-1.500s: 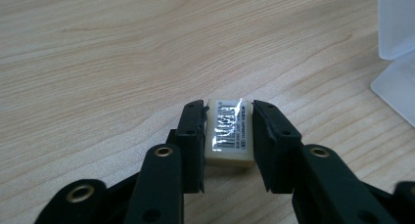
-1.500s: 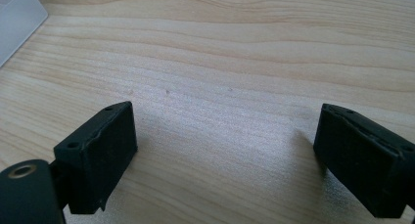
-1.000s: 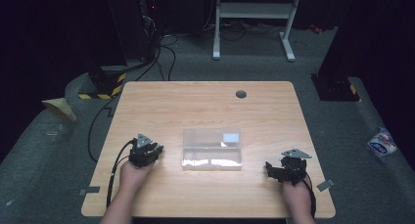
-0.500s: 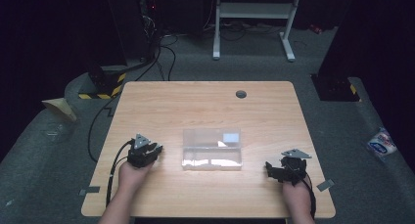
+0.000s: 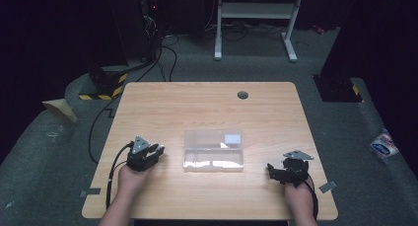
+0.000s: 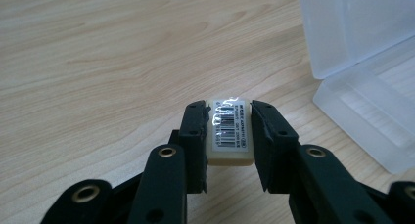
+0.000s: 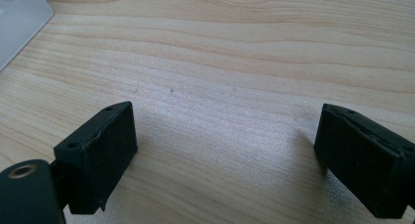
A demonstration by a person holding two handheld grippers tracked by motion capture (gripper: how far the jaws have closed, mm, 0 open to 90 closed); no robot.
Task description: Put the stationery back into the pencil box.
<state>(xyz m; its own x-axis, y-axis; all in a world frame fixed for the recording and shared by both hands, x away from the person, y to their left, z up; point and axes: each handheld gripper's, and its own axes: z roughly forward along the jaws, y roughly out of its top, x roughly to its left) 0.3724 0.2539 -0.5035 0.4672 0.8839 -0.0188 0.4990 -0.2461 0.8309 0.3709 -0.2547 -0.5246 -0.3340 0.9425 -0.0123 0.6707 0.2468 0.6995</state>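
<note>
In the left gripper view, my left gripper [image 6: 229, 111] is shut on a small cream eraser [image 6: 229, 133] with a barcode label, held low over the wooden table [image 6: 98, 62]. A clear plastic box [image 6: 362, 62] with its lid up stands just to the right of it. In the high view the left gripper [image 5: 156, 150] sits left of the clear box [image 5: 213, 150], and the right gripper [image 5: 272, 170] rests near the table's front right. My right gripper [image 7: 227, 136] stands open over bare wood, with a corner of the box [image 7: 19, 23] at the far left.
A dark round grommet [image 5: 242, 94] sits near the table's far edge. Cables [image 5: 98, 132] trail off the left side onto the floor. A white metal stand [image 5: 256, 11] is behind the table, and a crumpled packet [image 5: 384, 144] lies on the floor at the right.
</note>
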